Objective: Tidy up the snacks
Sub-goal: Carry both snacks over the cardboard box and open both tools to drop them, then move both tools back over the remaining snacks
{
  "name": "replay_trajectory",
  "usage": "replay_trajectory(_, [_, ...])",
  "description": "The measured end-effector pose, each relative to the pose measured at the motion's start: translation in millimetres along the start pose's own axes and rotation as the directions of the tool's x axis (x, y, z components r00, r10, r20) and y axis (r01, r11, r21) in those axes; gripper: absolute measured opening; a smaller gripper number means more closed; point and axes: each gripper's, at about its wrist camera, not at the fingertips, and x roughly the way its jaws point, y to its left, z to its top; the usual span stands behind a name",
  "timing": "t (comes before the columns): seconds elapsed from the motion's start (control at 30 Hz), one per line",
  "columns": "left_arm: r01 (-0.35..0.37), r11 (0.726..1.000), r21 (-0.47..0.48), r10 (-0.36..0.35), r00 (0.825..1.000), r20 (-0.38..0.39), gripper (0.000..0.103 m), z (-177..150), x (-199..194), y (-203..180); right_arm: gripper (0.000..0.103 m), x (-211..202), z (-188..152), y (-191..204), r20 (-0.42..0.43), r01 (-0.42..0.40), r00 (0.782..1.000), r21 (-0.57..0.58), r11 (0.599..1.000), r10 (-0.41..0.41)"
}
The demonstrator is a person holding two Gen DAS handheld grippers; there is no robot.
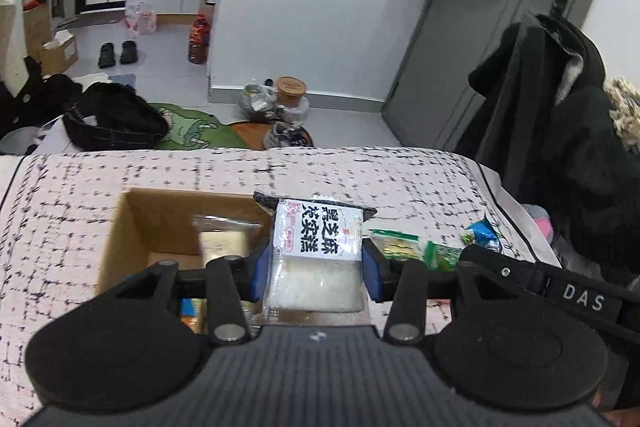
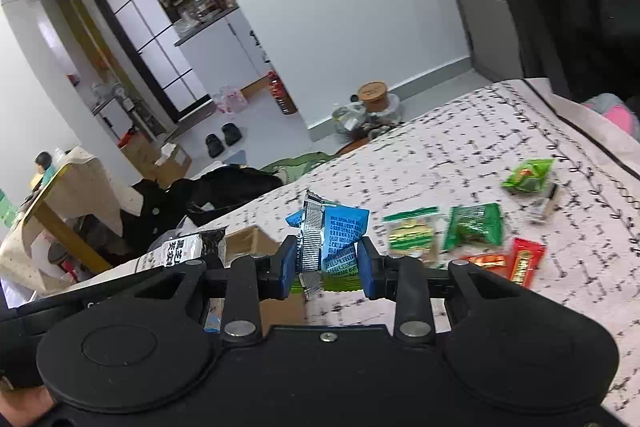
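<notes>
Cardboard box (image 1: 132, 227) sits open on the patterned cloth (image 1: 400, 179) in the left wrist view, with a clear-wrapped pale snack (image 1: 222, 239) lying inside it. The left gripper (image 1: 316, 267) is closed on a white cake packet (image 1: 316, 251) printed with black characters, its blue pads pressing both sides; the packet hangs just right of the box's right wall, above the cloth. A green-and-yellow packet (image 1: 416, 247) lies to the right on the cloth, partly hidden by the gripper's right finger. Beyond the cloth's far edge are a black bag (image 1: 116, 119) and a paper tub (image 1: 291, 89) on the floor.

From the right wrist view, the right gripper (image 2: 328, 259) is clamped on a blue foil packet (image 2: 340, 239) with a crimped silver seam, held above the cloth (image 2: 500, 131). The left gripper's packet (image 2: 188, 247) shows at left, in front of the box (image 2: 248, 239), whose inside is mostly blocked by the gripper body. Right of the fingers lie loose snacks: a yellow-green packet (image 2: 412, 235), a green packet (image 2: 476, 225), two red packets (image 2: 520, 261) and, farther off, another green packet (image 2: 530, 173).
</notes>
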Motion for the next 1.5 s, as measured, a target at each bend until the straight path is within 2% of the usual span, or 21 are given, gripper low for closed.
replay_trajectory(0.67, [-0.100,0.991,-0.087,0.100,0.995,-0.011,0.045,-2,-18,79,0.031,19,-17,53,-0.033,-0.102,0.994,-0.050,0.994,0.100])
replay_trajectory(0.9, [-0.103,0.988,-0.119,0.099,0.994,-0.040,0.046,-9,-7,88,0.031,35,-18,59,-0.062,-0.106,0.993,-0.062,0.992,0.102])
replay_trajectory(1.03, [-0.086,0.988,-0.131,0.085,0.996,-0.016,0.049,-9,-10,90,0.031,43,-17,63,-0.069,-0.106,0.992,-0.066,0.992,0.101])
replay_trajectory(1.33, [-0.125,0.982,-0.143,0.124,0.992,-0.016,0.054,-7,-14,98,0.032,57,-10,72,-0.076,-0.131,0.989,-0.070,0.989,0.126])
replay_trajectory(1.47, [-0.133,0.980,-0.149,0.131,0.991,-0.020,0.055,-7,-14,101,0.038,61,-2,76,-0.065,-0.158,0.986,-0.076,0.984,0.153])
replay_trajectory(1.5, [-0.134,0.979,-0.151,0.132,0.991,-0.022,0.055,-7,-14,101,0.046,62,-1,77,-0.065,-0.156,0.986,-0.079,0.985,0.151])
